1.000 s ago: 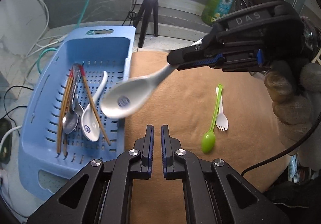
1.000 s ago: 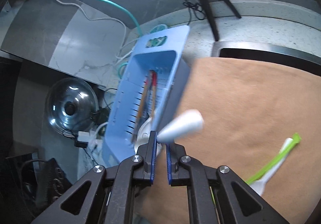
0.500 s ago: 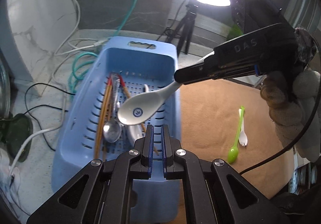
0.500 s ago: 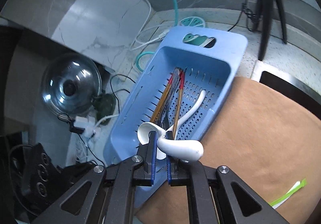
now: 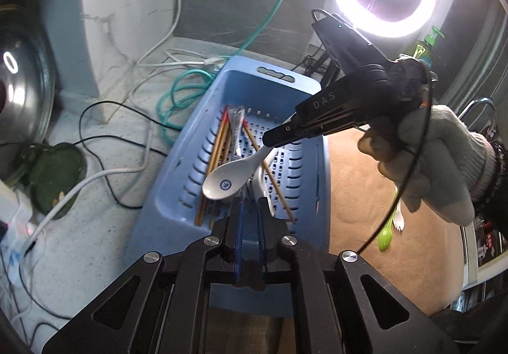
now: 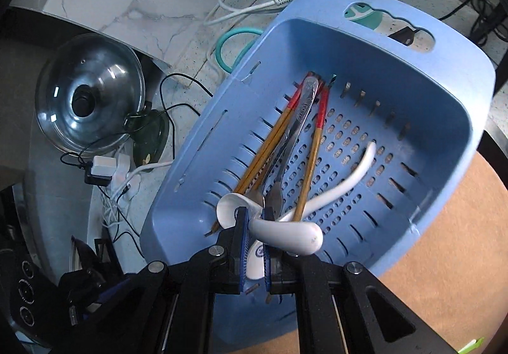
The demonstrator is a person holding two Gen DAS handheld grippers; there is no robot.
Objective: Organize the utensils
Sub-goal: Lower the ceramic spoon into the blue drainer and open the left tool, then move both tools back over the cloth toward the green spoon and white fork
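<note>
The right gripper (image 5: 279,138) is clamped on the handle of a white ceramic soup spoon with a blue emblem (image 5: 227,180), holding it over the near end of the blue perforated plastic basket (image 5: 177,182). From the left wrist view the spoon slants down and to the left out of the right gripper, with its bowl hanging just above the stuff already in the basket. From the right wrist view the handle end (image 6: 304,235) pokes out to the right of the gripper's blue pads, and the bowl sits on the other side.

Inside the basket there are red-tipped wooden chopsticks (image 6: 312,154), a metal spoon (image 6: 290,144) lying along them, and a second white ceramic spoon (image 6: 346,186) curving off toward the basket's right wall.

The left gripper (image 5: 249,220) has nothing in it, its fingers nearly together with a narrow gap, and it hovers at the basket's near edge right below the held spoon.

Off to the right on the tan mat (image 5: 352,195), a lime green plastic spoon (image 5: 384,238) and a small white plastic fork (image 5: 398,222) lie beside each other, well apart from the basket. The gloved hand (image 5: 428,157) covers part of them.
</note>
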